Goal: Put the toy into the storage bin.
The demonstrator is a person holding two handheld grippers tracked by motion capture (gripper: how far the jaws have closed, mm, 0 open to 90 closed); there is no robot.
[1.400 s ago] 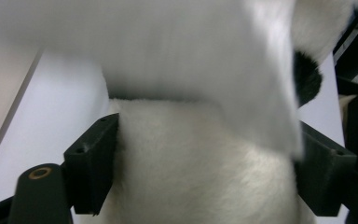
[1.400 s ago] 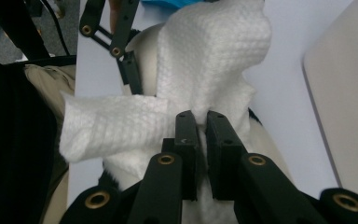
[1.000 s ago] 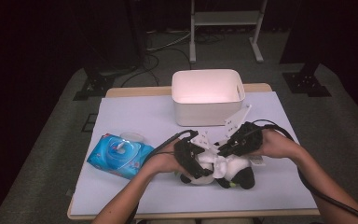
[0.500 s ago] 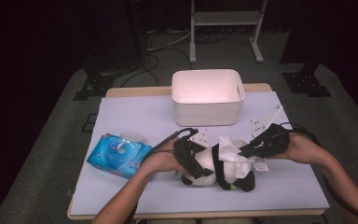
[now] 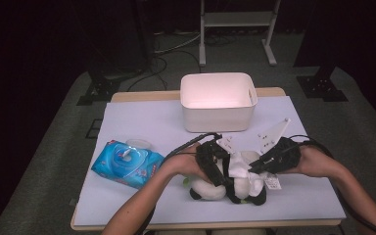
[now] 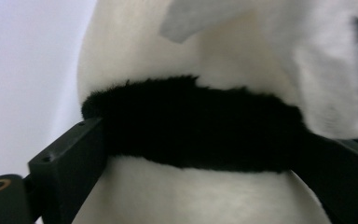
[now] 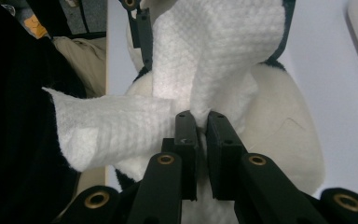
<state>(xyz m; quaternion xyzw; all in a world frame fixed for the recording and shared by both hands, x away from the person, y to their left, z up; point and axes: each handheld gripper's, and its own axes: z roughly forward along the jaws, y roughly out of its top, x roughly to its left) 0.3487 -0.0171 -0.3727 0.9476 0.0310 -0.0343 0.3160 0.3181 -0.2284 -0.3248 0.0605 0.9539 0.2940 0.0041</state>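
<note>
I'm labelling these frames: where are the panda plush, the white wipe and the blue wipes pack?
panda plush (image 6: pixel 200 112): left gripper view, black fur band.
white wipe (image 7: pixel 219 51): right gripper view, textured middle.
blue wipes pack (image 5: pixel 127 164): high view, top face.

Panda plush toy (image 5: pixel 225 188): black and white, soft, lying on its side on the tabletop (image 5: pixel 142 122) near the front edge, between my two hands. A black band crosses its white body. White wipe (image 5: pixel 240 169): textured, crumpled, draped over the top of the plush, one fold hanging to the side, touching the fur.
</note>
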